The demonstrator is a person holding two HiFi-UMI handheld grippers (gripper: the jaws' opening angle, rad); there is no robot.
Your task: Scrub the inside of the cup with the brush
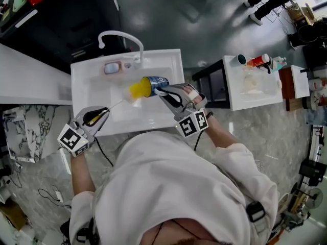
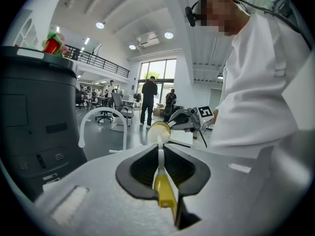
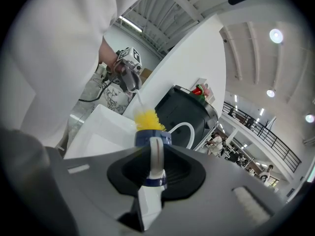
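Over the white sink [image 1: 92, 88] my right gripper [image 1: 162, 92] is shut on the white handle of a blue and white cup [image 1: 155, 82], which lies tipped with its mouth to the left. My left gripper [image 1: 104, 111] is shut on the yellow handle of a brush. The brush's thin white stem leads to a yellow bristle head [image 1: 138, 89] at the cup's mouth. In the right gripper view the cup handle [image 3: 155, 163] sits between the jaws and the bristles [image 3: 147, 119] stick out of the blue rim. In the left gripper view the brush handle [image 2: 165, 191] is clamped.
A white faucet [image 1: 120, 37] arches over the sink's back, with a pink dish [image 1: 112, 68] beside it. A white counter [image 1: 30, 80] lies left and a black appliance [image 1: 61, 14] behind it. A white side table [image 1: 253, 83] with bottles stands right.
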